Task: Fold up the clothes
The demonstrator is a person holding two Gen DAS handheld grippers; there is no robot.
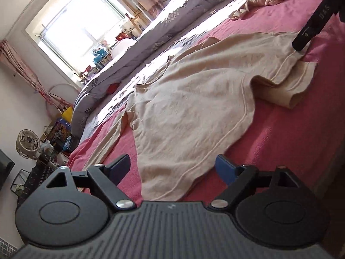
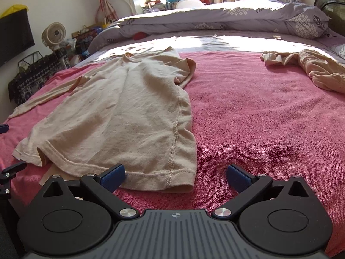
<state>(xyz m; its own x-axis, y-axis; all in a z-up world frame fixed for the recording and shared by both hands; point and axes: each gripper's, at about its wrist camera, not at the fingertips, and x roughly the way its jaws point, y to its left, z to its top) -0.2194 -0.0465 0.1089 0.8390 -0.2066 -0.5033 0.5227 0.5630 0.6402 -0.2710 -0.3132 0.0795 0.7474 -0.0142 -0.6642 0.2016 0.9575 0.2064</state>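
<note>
A beige long-sleeved shirt (image 1: 194, 99) lies spread flat on the pink blanket (image 1: 291, 133). My left gripper (image 1: 173, 168) is open. The shirt's near edge lies between its blue pads, which do not press on it. In the right wrist view the same shirt (image 2: 120, 112) stretches away from me, with one sleeve trailing left. My right gripper (image 2: 175, 176) is also open and hangs low over the hem corner. Its left pad (image 2: 113, 176) is over the hem band, and the right pad is over bare blanket (image 2: 258, 118). A black finger of it (image 1: 310, 28) shows in the left wrist view.
A second beige garment (image 2: 312, 69) lies crumpled at the blanket's far right. A rolled purple quilt (image 2: 215, 15) runs along the bed's far side under the window (image 1: 82, 23). Beyond the bed's left end are a fan (image 2: 54, 33), a dark screen (image 2: 15, 36) and clutter.
</note>
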